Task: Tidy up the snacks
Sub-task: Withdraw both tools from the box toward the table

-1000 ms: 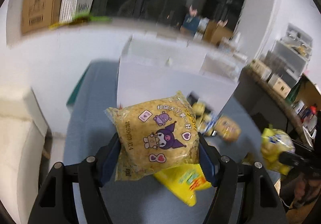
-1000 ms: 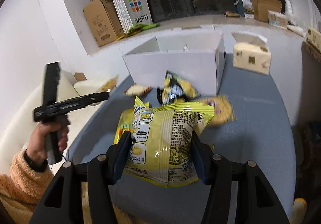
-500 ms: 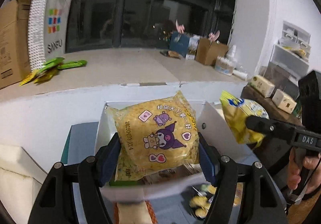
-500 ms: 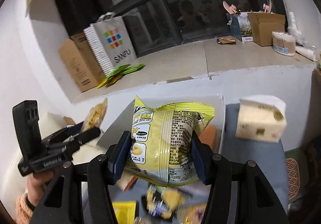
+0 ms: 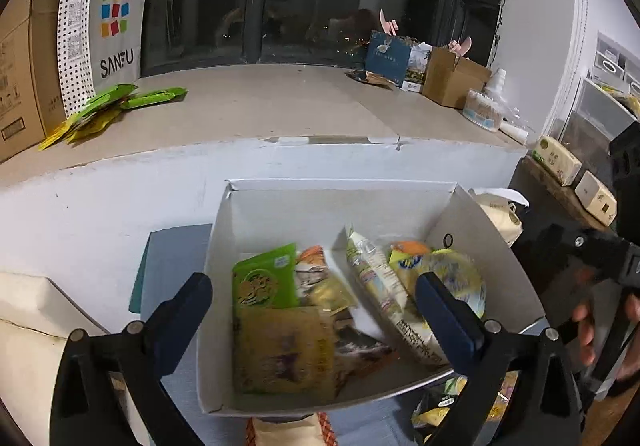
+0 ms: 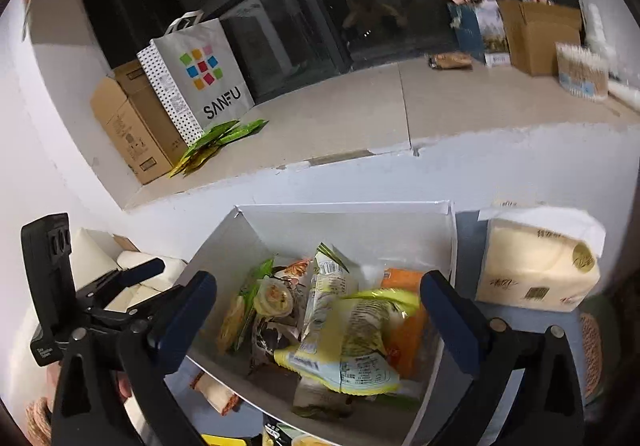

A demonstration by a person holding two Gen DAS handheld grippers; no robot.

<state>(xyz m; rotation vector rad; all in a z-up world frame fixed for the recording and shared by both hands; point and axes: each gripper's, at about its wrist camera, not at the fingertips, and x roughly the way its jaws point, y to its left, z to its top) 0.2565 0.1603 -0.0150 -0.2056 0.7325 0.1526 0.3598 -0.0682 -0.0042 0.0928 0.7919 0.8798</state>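
A white cardboard box stands open on the blue table, holding several snack packets. My left gripper hovers over its near left part, jaws opening wide. The yellow cartoon packet lies loose in the box below them, no pad touching it. My right gripper hovers over the same box, its jaws opening too. The yellow chip bag lies tilted on the other packets beneath it, free of the pads. The left gripper shows at the left edge of the right wrist view.
A tissue pack sits right of the box. Loose snacks lie on the table in front of it. Behind is a wide sill with a paper bag, green packets and cardboard boxes. A cream cushion is at the left.
Both grippers carried their packets from the table up over the box, then opened. The cartoon packet and the chip bag dropped into the box.
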